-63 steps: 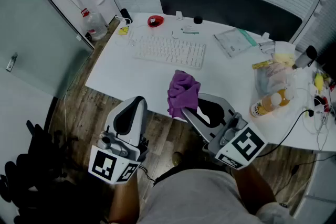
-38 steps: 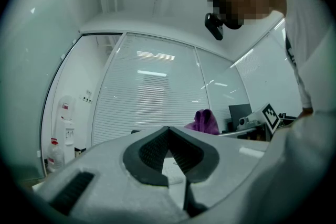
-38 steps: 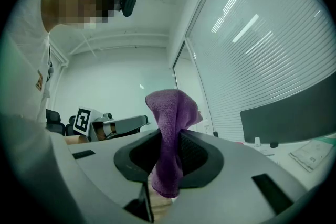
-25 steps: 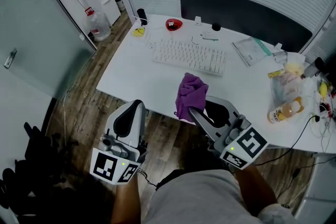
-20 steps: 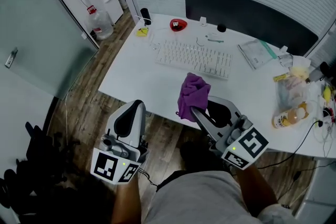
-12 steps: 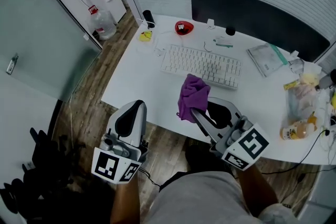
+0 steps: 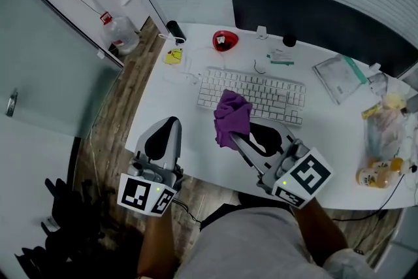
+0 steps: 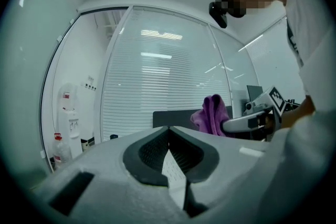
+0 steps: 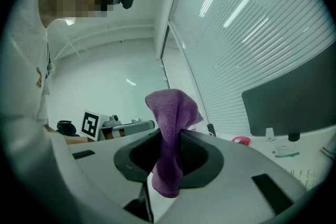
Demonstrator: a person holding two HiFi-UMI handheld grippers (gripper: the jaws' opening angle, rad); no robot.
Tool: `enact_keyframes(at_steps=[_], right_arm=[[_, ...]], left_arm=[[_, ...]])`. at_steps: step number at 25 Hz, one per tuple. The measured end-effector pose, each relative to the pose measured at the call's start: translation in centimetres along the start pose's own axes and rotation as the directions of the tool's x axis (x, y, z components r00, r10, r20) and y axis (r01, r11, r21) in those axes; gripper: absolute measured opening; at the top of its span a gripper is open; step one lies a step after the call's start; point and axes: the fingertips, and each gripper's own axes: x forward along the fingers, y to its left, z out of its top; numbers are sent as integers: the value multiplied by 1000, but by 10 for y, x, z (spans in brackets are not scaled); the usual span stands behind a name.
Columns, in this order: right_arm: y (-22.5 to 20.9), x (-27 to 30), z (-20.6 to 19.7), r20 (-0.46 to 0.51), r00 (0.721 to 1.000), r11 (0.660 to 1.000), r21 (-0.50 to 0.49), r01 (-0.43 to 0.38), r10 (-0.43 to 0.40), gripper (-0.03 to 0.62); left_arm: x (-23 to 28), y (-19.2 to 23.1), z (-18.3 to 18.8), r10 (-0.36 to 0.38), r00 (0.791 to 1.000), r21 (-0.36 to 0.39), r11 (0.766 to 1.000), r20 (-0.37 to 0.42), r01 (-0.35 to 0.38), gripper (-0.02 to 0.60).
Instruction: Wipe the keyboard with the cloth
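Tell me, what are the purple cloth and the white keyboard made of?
The purple cloth looks like soft, fuzzy fabric, maybe microfibre: nubbly surface, drooping folds. The keyboard looks like hard white plastic, matt, with rows of moulded keys, though it is small here.

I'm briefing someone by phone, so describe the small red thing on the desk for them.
On the white desk, look behind the left end of the keyboard, near the dark panel. The red object sits there; its colour sets it apart from the yellow item to its left.
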Motion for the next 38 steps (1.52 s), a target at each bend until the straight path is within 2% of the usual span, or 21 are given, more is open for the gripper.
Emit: enact_keyframes(at_steps=[10,15,18,21,26,31,34,38], right_arm=[[-50,20,-6,-74,988,987,73,142,-136,84],[-67,31,-16,-129,964,962,117,246,-231,84],[-74,42,-20,-160,948,947,126,296,-275,84],[-79,54,-23,-185,930,931,129,343,-317,84],[-92,75,-33,-273,883,902,97,421,-383,84],[-104,103,-48,-369,829,875,80,477,-419,84],[-108,121,-61,-427,797,862,74,501,-426,84],[-114,142,-81,-499,758,848,80,524,-421,84]], left_arm=[[47,29,-39,-41,993,-23,999,-110,39,15],[68,44,-69,-106,975,-32,994,-193,102,15],[81,52,-86,-147,956,-46,989,-253,140,15],[92,60,-106,-189,925,-79,982,-330,172,15],[108,69,-144,-256,845,-149,966,-469,211,18],[121,80,-170,-315,777,-236,947,-546,218,23],[127,84,-183,-354,733,-279,932,-581,230,120],[134,91,-196,-384,690,-320,920,-613,228,127]])
